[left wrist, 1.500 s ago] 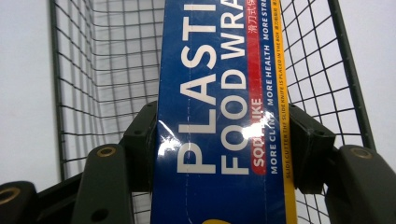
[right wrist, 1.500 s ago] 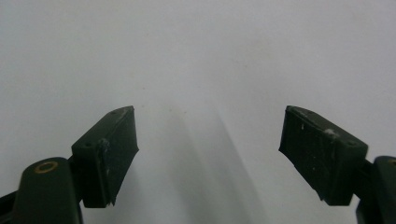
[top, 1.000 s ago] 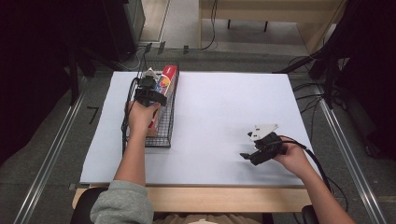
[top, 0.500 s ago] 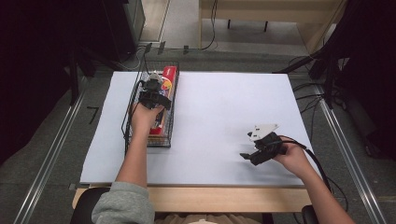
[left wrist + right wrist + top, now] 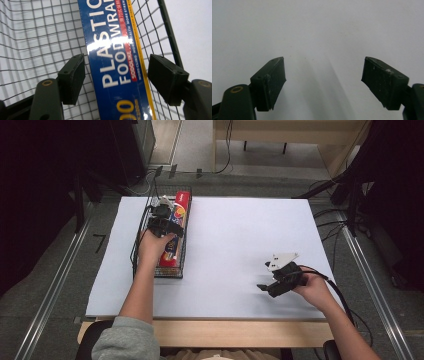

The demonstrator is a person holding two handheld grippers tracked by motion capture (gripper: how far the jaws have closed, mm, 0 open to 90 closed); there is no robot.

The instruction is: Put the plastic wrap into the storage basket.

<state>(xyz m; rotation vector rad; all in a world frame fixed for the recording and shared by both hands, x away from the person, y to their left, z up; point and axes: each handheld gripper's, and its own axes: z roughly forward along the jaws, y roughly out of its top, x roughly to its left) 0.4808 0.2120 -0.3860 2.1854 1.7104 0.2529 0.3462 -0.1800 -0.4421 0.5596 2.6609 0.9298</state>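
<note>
A black wire basket (image 5: 142, 217) stands at the left of the white table sheet. In it lies a long blue and red box of plastic food wrap (image 5: 181, 206) (image 5: 117, 52). My left gripper (image 5: 164, 217) (image 5: 120, 72) hangs over the basket, open, with the box lying between its two jaws and a gap on each side. My right gripper (image 5: 264, 279) (image 5: 324, 80) rests low over the bare sheet at the near right, open, nothing between its jaws.
The white sheet (image 5: 240, 235) covers the table, with a wooden front edge (image 5: 215, 332). Metal rails run along both sides of the table. Cables lie on the floor behind and to the right.
My left hand and gripper have drawn back toward the near side along the basket over the box. The right gripper has stayed put.
</note>
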